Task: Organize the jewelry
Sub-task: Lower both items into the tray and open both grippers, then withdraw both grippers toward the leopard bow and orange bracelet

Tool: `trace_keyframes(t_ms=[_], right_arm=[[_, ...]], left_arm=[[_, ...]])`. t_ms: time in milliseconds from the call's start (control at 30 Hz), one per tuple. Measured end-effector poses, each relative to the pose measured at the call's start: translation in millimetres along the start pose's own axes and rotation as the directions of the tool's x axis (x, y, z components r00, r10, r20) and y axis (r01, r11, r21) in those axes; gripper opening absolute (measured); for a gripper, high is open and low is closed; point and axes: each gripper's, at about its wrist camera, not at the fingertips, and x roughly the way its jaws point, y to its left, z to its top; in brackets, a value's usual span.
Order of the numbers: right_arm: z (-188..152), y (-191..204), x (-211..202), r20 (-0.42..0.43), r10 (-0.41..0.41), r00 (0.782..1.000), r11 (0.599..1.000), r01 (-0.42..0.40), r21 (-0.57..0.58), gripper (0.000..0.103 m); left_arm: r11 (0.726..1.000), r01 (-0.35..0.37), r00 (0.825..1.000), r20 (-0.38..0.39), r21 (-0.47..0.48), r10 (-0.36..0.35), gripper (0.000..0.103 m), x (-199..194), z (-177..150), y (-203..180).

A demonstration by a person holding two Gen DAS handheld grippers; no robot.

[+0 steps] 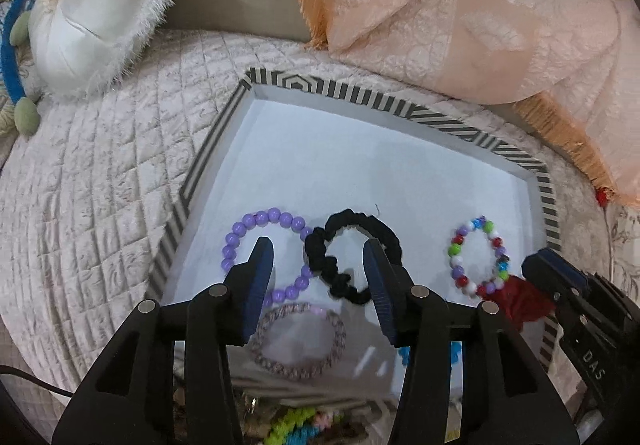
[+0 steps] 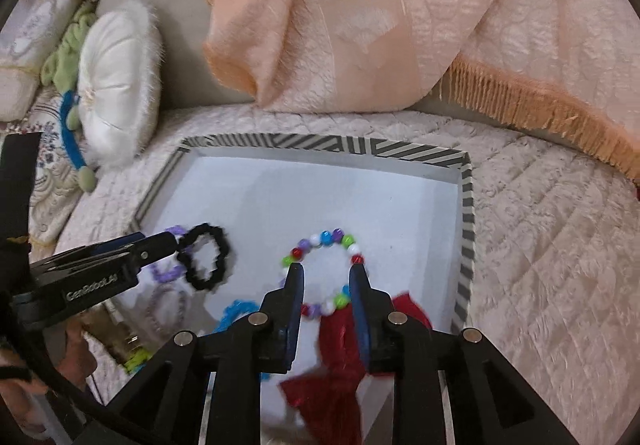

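A striped-rim tray [image 1: 360,95] with a white floor lies on the bed. In it lie a purple bead bracelet [image 1: 256,221], a black scrunchie [image 1: 352,221], a multicolour bead bracelet [image 1: 476,257], a mottled pink band [image 1: 300,341], a blue piece [image 2: 236,311] and a red fabric bow [image 2: 336,349]. My left gripper [image 1: 320,253] is open and empty above the black scrunchie and purple bracelet. My right gripper [image 2: 326,273] is open above the multicolour bracelet [image 2: 324,241], with the red bow beneath and between its fingers; I cannot tell whether they touch it.
The tray sits on a quilted cream bedspread [image 1: 100,185]. A white fringed cushion [image 1: 100,5] lies at the far left, a peach fringed blanket [image 1: 480,13] behind the tray. Green and blue bead pieces [image 1: 300,425] lie near the tray's front edge.
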Motion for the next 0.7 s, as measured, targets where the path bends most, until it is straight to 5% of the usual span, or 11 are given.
trace_keyframes(t_ms=[400,700], right_arm=[[-48.5,38.3,-71.5,0.092,0.008,0.996,1.0,-0.009,0.013,0.022],[-86.5,50.9,-108.2,0.125,-0.01,0.992,0.999,0.004,0.05,0.035]], left_arm=[[0.998,-0.03,0.991,0.129,0.057,0.023,0.046,-75.3,-53.3,-3.2],[0.997,-0.055,0.982,0.186,0.062,0.042,0.046,-114.8,-101.0,9.2]])
